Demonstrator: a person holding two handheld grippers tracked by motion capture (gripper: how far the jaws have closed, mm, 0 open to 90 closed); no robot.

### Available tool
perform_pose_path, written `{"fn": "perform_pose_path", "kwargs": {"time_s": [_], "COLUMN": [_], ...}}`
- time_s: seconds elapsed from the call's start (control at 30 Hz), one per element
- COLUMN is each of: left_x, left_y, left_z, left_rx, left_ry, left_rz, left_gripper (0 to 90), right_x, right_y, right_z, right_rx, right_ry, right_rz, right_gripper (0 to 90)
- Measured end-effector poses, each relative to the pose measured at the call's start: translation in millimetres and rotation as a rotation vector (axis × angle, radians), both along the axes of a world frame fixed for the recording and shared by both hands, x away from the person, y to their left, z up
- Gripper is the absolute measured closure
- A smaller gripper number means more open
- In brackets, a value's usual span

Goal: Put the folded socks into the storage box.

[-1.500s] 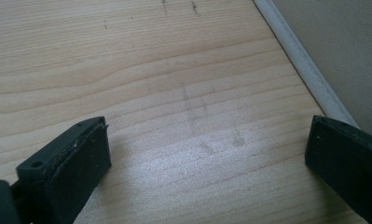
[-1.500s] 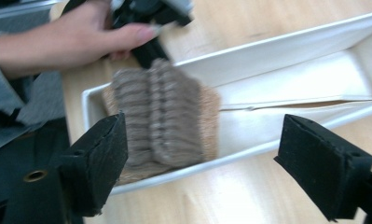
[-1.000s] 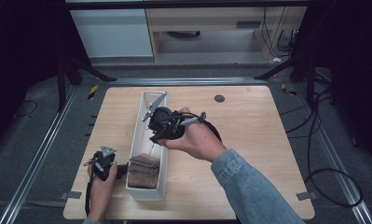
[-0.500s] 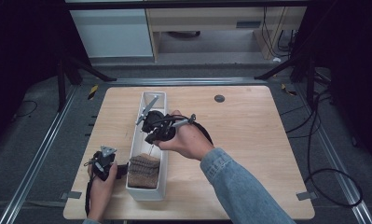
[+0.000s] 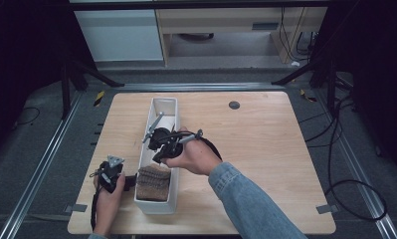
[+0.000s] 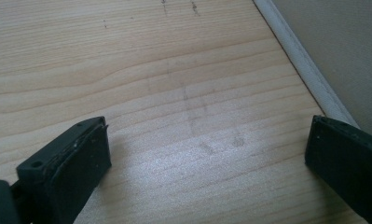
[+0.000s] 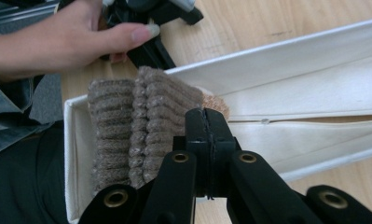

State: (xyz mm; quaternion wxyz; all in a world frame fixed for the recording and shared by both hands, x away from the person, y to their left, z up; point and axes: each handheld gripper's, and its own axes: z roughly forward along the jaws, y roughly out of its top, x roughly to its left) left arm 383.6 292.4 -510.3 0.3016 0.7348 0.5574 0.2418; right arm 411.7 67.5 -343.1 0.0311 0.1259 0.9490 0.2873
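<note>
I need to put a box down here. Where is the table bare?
Bare: the table right of the white tray, past the black disc. Crowded: the near-left corner, with the left gripper and the tray's knit fabric.

Knitted cloth (image 5: pixel 153 182) in bin's (image 5: pixel 158 205) near end.

Denim sleeve (image 5: pixel 250 199) lower centre; black right gripper (image 7: pixel 206 135) with brass rivets; left gripper (image 5: pixel 111 174) has grey plate.

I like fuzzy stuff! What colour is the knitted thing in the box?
Brownish-grey, ribbed knit; clearest in the right gripper view.
</note>
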Motion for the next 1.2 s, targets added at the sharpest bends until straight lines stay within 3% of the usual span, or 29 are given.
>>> {"fn": "perform_pose_path", "kwargs": {"time_s": [0.2, 0.83, 1.2], "left_x": [0.1, 0.3, 0.2], "left_y": [-0.2, -0.2, 0.0], "left_z": [-0.3, -0.4, -0.3], "left_rx": [-0.002, -0.004, -0.002], "left_ry": [-0.004, -0.005, -0.003], "left_rz": [0.003, 0.001, 0.0], "left_gripper": [0.0, 0.0, 0.0], "right_x": [-0.6, -17.9, -30.9], "right_y": [5.2, 5.9, 12.1], "right_z": [-12.3, -19.8, -45.9], "right_rx": [-0.023, -0.016, -0.036], "right_ry": [0.033, 0.08, 0.112], "right_rz": [0.003, 0.062, 0.089], "right_gripper": [90.0, 90.0, 90.0]}}
